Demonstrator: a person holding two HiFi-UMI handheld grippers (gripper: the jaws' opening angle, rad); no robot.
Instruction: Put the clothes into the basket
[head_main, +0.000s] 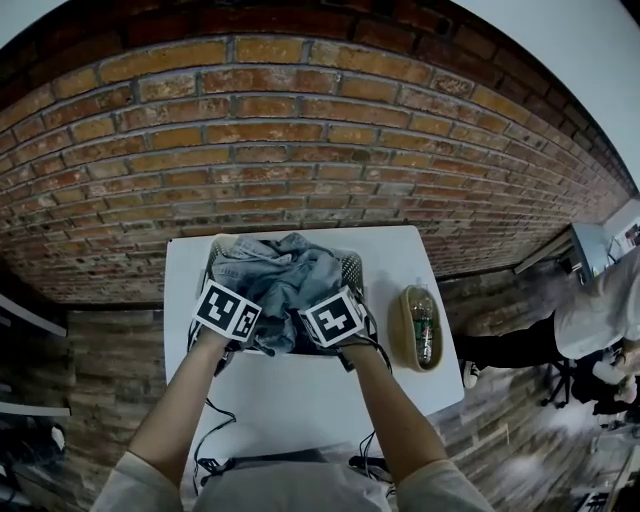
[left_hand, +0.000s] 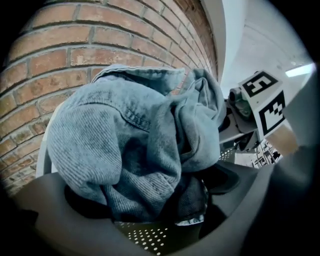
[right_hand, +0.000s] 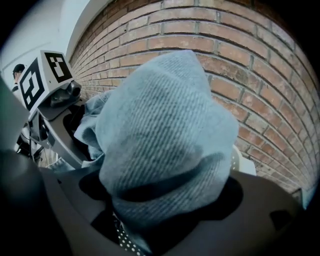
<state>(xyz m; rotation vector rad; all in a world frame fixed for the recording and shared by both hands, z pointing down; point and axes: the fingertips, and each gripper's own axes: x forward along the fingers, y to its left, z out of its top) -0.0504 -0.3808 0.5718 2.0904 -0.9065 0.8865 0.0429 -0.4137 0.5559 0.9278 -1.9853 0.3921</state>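
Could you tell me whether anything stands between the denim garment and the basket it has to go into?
Nothing visible does. The denim garment is already heaped inside the basket on the white table; the bottle sits apart, to the basket's right.

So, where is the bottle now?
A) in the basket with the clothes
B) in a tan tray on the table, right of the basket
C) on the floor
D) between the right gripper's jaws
B: the bottle lies in the tan tray on the white table, to the right of the basket.
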